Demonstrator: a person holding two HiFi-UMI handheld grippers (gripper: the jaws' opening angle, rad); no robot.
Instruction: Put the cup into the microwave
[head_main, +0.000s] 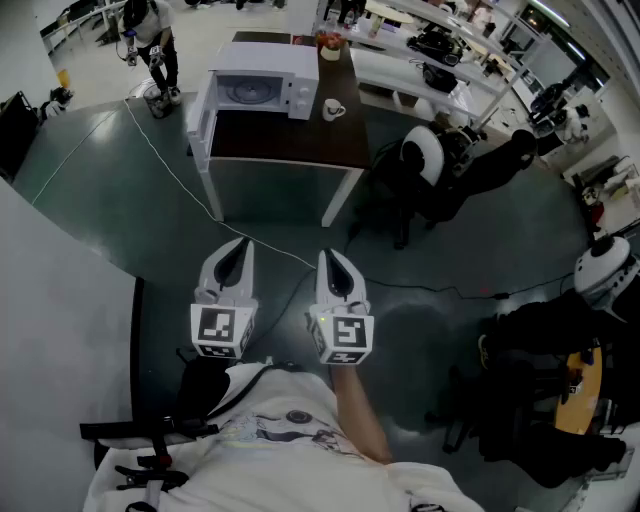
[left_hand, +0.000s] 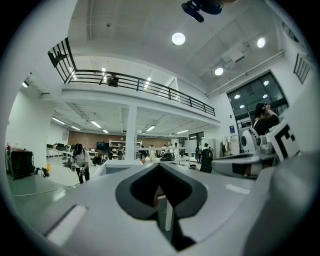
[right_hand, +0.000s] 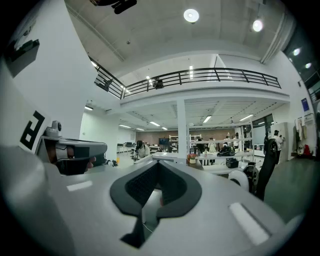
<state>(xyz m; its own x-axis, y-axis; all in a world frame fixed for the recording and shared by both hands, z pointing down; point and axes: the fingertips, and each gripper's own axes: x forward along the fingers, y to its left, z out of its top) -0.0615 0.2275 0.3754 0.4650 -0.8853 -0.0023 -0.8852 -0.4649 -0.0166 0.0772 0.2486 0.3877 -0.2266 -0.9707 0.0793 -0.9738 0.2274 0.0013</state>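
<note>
A white microwave (head_main: 262, 88) stands at the far left of a dark-topped table (head_main: 290, 140), and its door (head_main: 200, 125) hangs open to the left. Just right of it on the tabletop sits a small white cup (head_main: 332, 109). Both grippers are held side by side far in front of the table, above the dark floor, and point level towards it. My left gripper (head_main: 240, 244) has its jaws together and holds nothing. My right gripper (head_main: 328, 256) is likewise shut and empty. Over the left gripper's jaws (left_hand: 159, 167) the microwave (left_hand: 120, 164) shows small and distant.
A white cable (head_main: 170, 165) runs across the floor from the table towards me. Black office chairs (head_main: 430, 170) stand right of the table, with dark bags (head_main: 540, 380) on the floor further right. White desks (head_main: 420, 60) fill the back right. A person (head_main: 150, 40) stands at the far left.
</note>
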